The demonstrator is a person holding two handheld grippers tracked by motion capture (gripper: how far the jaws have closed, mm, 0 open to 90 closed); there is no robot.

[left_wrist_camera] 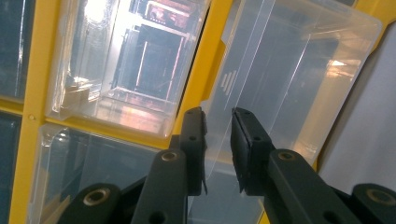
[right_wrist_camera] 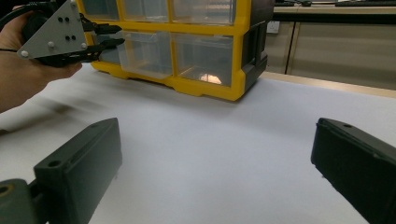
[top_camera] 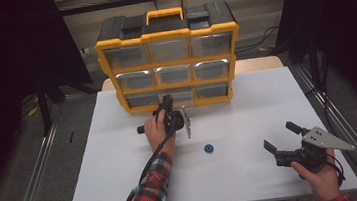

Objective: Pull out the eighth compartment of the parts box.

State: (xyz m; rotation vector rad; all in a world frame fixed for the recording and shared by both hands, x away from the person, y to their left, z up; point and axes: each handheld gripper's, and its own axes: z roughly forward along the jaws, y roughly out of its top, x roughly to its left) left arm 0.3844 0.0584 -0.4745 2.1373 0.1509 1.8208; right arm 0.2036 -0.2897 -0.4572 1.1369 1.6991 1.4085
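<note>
I count one yellow-and-black drawer organiser (top_camera: 169, 56) on my white surface (top_camera: 244, 169), with nine clear drawers (top_camera: 168, 50) in it (three rows of three). One blue disc (top_camera: 209, 149) lies out front. Two handheld grippers: left gripper (top_camera: 167, 101), right gripper (top_camera: 281, 137).

Lab bench: white table (top_camera: 254, 173), metal rails (top_camera: 34, 181), dark curtains (top_camera: 5, 48).

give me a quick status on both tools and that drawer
Left tool shut on the front lip of the bottom-middle clear drawer, drawer partly out of the yellow organizer. Right tool open, over bare table. Blue ring lies clear.
</note>
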